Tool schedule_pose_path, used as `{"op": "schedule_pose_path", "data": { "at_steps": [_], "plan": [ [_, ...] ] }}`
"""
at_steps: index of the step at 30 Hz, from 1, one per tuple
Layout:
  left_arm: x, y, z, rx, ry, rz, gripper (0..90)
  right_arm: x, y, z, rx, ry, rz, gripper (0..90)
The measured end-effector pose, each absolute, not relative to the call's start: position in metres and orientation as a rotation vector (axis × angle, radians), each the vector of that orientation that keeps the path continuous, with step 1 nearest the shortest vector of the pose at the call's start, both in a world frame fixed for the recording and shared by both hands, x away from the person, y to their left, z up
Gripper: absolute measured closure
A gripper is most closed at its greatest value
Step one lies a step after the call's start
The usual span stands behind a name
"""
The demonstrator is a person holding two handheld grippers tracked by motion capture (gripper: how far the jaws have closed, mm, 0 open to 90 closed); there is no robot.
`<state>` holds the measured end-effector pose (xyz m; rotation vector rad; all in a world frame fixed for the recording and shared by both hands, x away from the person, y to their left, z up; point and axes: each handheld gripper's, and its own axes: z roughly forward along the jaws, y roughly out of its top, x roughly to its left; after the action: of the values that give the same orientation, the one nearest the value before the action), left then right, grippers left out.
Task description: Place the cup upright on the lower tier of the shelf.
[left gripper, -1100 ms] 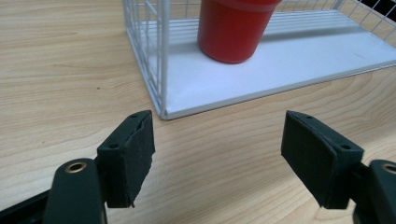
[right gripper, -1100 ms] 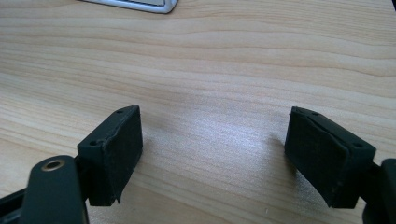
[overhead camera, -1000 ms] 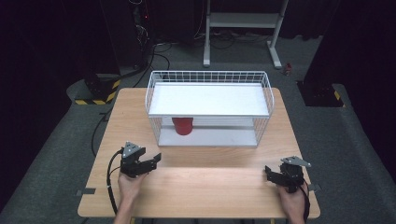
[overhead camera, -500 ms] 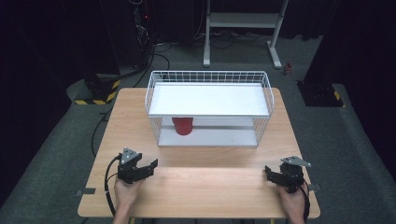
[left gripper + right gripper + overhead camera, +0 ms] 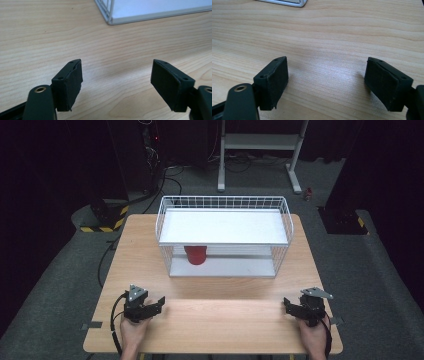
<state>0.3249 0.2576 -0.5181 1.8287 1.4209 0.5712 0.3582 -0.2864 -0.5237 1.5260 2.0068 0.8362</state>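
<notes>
Resting near the desk's (image 5: 220, 320) front edge, the left tongs (image 5: 159, 302) and right tongs (image 5: 287, 304) gape wide and empty. The red cup (image 5: 195, 255) sits well apart, inside the wire basket (image 5: 165, 227) under its white shelf; approaching low through the open front looks safest.

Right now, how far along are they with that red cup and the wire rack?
Barely begun, by the look of it. The red cup stands on the lower shelf of the white wire rack. Nothing is in hand: the left gripper and right gripper rest open near the table's front edge. Reaching for the cup likely remains.
</notes>
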Motion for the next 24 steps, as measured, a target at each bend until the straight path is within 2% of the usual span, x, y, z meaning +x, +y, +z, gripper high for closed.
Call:
{"op": "schedule_pose_path", "data": {
  "at_steps": [10,13,14,24],
  "plan": [
    [0.332,0.262,-0.528,1.819,1.502,0.641,24.6,0.358,-0.286,-0.524,1.526,2.006,0.836,19.1],
    [0.335,0.259,-0.529,1.86,1.514,0.666,24.6,0.358,-0.286,-0.524,1.526,2.006,0.836,19.1],
    [0.337,0.256,-0.529,1.891,1.495,0.678,22.0,0.358,-0.286,-0.524,1.527,2.005,0.836,19.1],
    [0.338,0.255,-0.529,1.877,1.518,0.675,18.4,0.358,-0.286,-0.524,1.527,2.005,0.836,19.1]
  ]
}}
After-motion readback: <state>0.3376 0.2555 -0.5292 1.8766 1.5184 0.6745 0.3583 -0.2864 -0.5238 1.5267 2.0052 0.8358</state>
